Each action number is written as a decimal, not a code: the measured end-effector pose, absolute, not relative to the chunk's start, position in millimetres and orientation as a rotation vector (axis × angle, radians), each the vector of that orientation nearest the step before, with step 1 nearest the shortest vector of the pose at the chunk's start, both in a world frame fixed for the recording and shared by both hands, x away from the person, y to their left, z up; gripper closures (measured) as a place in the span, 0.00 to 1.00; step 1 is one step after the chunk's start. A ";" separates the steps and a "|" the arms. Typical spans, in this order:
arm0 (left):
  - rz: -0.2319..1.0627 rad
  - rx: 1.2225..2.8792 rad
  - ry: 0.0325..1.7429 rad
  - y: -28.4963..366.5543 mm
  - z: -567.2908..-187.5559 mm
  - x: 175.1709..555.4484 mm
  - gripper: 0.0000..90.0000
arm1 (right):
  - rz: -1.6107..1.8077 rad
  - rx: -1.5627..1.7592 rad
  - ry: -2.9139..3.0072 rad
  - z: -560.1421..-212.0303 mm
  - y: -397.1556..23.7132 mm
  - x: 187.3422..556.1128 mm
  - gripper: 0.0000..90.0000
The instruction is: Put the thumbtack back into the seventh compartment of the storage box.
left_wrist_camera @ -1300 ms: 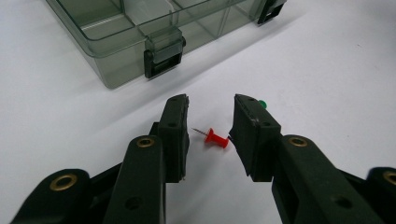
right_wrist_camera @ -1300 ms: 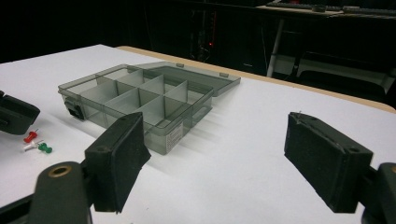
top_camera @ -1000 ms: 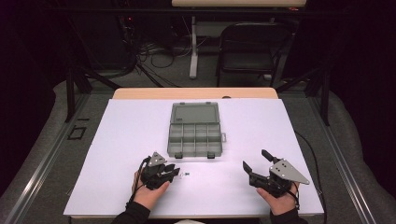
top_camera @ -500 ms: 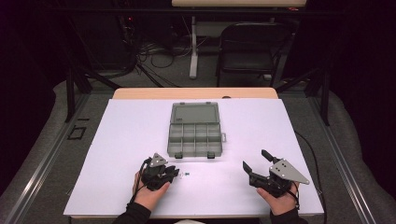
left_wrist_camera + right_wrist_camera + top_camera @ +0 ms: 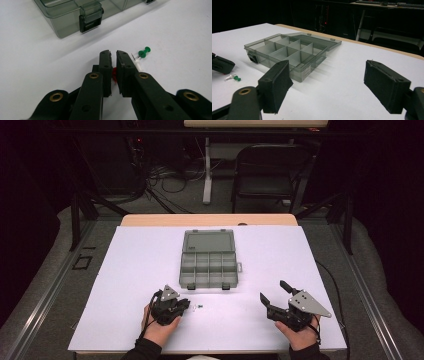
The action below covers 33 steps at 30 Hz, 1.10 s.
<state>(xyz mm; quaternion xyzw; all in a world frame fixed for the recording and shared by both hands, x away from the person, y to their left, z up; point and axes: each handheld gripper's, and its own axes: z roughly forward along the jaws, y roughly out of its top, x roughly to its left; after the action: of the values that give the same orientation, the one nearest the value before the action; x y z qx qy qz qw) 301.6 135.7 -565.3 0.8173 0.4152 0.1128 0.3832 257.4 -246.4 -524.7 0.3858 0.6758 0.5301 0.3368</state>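
On the white table top near its front edge, my left gripper [image 5: 187, 306] [image 5: 113, 53] has just been closing its jaws. They now pinch a small red push pin [image 5: 114, 74], which is mostly hidden between the pads. Just right of the jaw tips lie a green push pin [image 5: 143, 52] [image 5: 200, 307] [image 5: 236, 78] and a white push pin [image 5: 137, 65] [image 5: 229, 77]. At the front right, my right gripper [image 5: 274, 291] [image 5: 328, 67] rests wide open and holds nothing. A clear grey organizer box [image 5: 209, 268] [image 5: 70, 15] [image 5: 287, 50] stands open behind both, with its compartments bare.
The box lid [image 5: 208, 240] lies flat toward the far edge and its latch [image 5: 90, 17] faces my left gripper. White table surface [image 5: 140, 270] stretches on both sides of the box. A chair [image 5: 267, 170] and cables sit beyond the table.
The left gripper's jaws have drawn together where they were. Neither hand has shifted, and the right gripper looks the same.
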 end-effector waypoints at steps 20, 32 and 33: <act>0.257 2.063 1.067 138.9 -562.9 304.3 0.93 | 1.381 1.006 1.758 -524.8 -246.5 257.6 0.23; 0.283 1.958 1.044 149.1 -530.9 307.8 0.93 | 1.377 1.013 1.758 -525.1 -246.0 257.6 0.23; 0.281 1.946 1.044 149.7 -527.9 308.2 0.93 | 1.378 1.015 1.757 -525.1 -246.0 257.6 0.23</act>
<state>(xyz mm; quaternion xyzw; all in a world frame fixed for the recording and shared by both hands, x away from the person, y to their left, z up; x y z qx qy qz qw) 308.2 149.7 -527.9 0.7843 0.4207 0.1132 0.4417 257.6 -246.0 -525.1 0.3894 0.6743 0.5289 0.3377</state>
